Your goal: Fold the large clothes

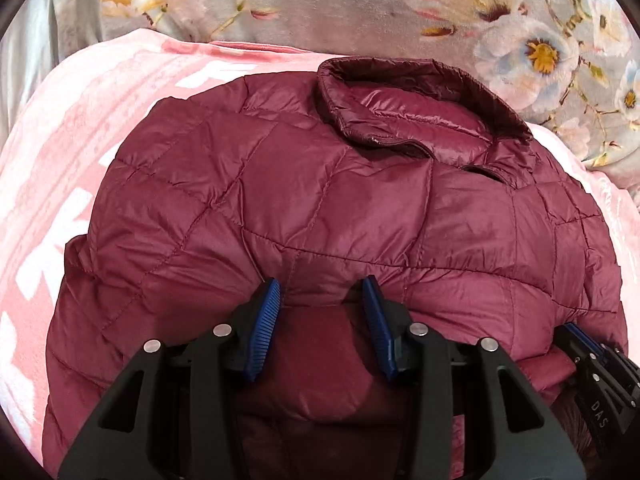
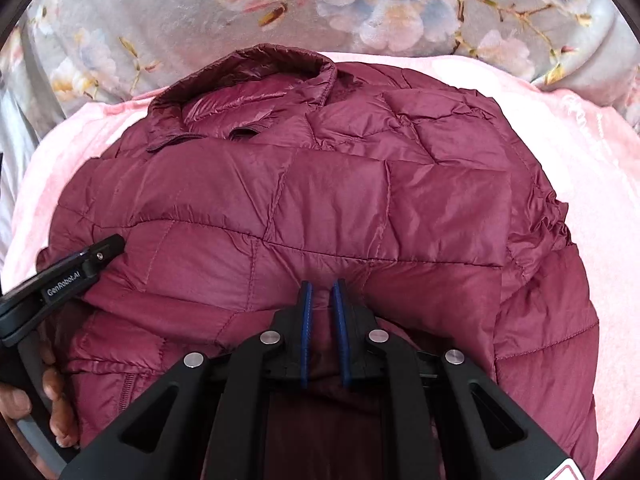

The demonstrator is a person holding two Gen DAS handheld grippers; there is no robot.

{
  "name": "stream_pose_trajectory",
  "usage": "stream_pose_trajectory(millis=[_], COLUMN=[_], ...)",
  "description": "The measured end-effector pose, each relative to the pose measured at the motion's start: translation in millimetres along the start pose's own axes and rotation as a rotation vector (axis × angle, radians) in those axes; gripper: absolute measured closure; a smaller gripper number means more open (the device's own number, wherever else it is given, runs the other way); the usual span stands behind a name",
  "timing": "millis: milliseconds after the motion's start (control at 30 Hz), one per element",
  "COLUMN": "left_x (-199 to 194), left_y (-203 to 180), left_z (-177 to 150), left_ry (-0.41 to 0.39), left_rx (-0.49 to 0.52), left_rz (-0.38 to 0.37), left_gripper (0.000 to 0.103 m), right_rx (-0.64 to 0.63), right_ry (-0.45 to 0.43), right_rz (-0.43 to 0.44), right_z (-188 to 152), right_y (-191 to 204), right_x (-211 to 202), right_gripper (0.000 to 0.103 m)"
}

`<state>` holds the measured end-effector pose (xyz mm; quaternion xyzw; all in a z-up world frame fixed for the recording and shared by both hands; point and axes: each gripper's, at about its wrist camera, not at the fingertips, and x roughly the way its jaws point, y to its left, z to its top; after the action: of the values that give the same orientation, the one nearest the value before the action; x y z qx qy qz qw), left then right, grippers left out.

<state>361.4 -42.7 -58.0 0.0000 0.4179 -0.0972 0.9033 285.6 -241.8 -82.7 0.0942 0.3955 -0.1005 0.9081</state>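
A grey floral bedspread [image 1: 320,8] is spread across the far part of the scene, and a pink blanket [image 1: 80,140] is laid over it nearer the camera. On the blanket lies the maroon quilted puffer jacket [image 1: 320,200], with its collar [image 1: 404,96] at the far end and its near portion doubled up toward the grippers. The left gripper [image 1: 322,284] is seen with its blue pads spread apart, the folded near edge of the jacket bulging between them without being pinched. The right gripper [image 2: 323,285] is seen with its pads drawn almost together on a thin ridge of the same fold, so the jacket is judged to be held there. The step in hand appears to be the carrying of the near fold toward the collar; it would be done well if the left jaws were closed on both layers before any lift, if the two grips were raised level, and if the slippery padded fabric were laid down without being dragged. The left wrist view alone shows white lettering on the blanket at the left and the right tool's tip at the near right edge. The right wrist view alone shows the person's left hand [image 2: 56,400] on the left tool's handle and a gathered cuff [image 2: 554,220] at the right.
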Motion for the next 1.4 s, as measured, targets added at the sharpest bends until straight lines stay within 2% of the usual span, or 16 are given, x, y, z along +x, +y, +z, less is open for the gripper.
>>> stream_pose_trajectory(millis=[400, 467, 567, 667, 733, 800, 900, 1033, 1067, 1100, 1133, 1167, 1200, 1267, 1333, 1400], left_x=[-0.8, -3.3, -12.6, -20.6, -19.4, -4.3, 27.1, 72.0, 76.6, 79.1, 80.4, 80.4, 77.9, 62.8, 35.9, 22.8], left_y=[-9.9, -5.4, 11.3, 26.4, 27.6, 32.9, 32.1, 28.5, 27.4, 25.0, 20.1, 15.3, 12.2, 9.6, 10.4, 13.8], left_z=[-2.7, -1.9, 7.5, 39.7, 63.4, 90.7, 114.8, 120.4, 120.6, 120.6, 122.7, 125.5, 128.8, 138.9, 146.2, 145.4], left_ry=[-0.009, -0.014, 0.002, 0.013, 0.018, 0.04, 0.089, 0.197, 0.199, 0.198, 0.199, 0.203, 0.196, 0.138, 0.046, 0.006], left_rx=[0.033, 0.012, -0.063, -0.163, -0.211, -0.274, -0.308, -0.363, -0.366, -0.362, -0.343, -0.323, -0.311, -0.286, -0.258, -0.23], left_rz=[0.035, -0.016, -0.144, -0.253, -0.309, -0.364, -0.368, -0.399, -0.403, -0.4, -0.405, -0.415, -0.418, -0.44, -0.456, -0.443], left_gripper=[0.06, 0.054, 0.053, 0.053, 0.039, 0.033, 0.033, 0.036, 0.039, 0.052, 0.078, 0.091, 0.093, 0.095, 0.095, 0.095], right_rx=[-0.006, 0.008, 0.028, 0.066, 0.084, 0.088, 0.101, 0.197, 0.208, 0.202, 0.162, 0.121, 0.085, 0.065, 0.124, 0.15], right_ry=[0.001, 0.004, 0.065, 0.037, -0.002, -0.038, -0.046, 0.029, 0.05, 0.064, 0.073, 0.09, 0.104, 0.026, -0.081, -0.13], right_rz=[-0.008, 0.012, 0.07, 0.162, 0.192, 0.211, 0.162, 0.153, 0.154, 0.152, 0.159, 0.184, 0.213, 0.238, 0.343, 0.357], right_z=[2.6, 2.1, 14.5, 44.5, 70.5, 99.7, 127.5, 146.9, 147.5, 147.2, 147.8, 147.9, 150.7, 158.7, 167.4, 164.0], right_y=[0.9, -1.9, -8.3, -15.6, -18.4, -19.0, -21.4, -34.2, -34.2, -30.2, -21.5, -12.3, -3.1, 5.8, -1.4, -11.5], right_x=[1.9, 1.3, -2.5, -12.0, -12.8, -3.0, 20.8, 68.7, 76.6, 82.1, 84.0, 84.4, 82.9, 62.5, 32.2, 20.2], right_gripper=[0.09, 0.09, 0.084, 0.064, 0.038, 0.037, 0.038, 0.038, 0.039, 0.049, 0.077, 0.091, 0.095, 0.097, 0.098, 0.098])
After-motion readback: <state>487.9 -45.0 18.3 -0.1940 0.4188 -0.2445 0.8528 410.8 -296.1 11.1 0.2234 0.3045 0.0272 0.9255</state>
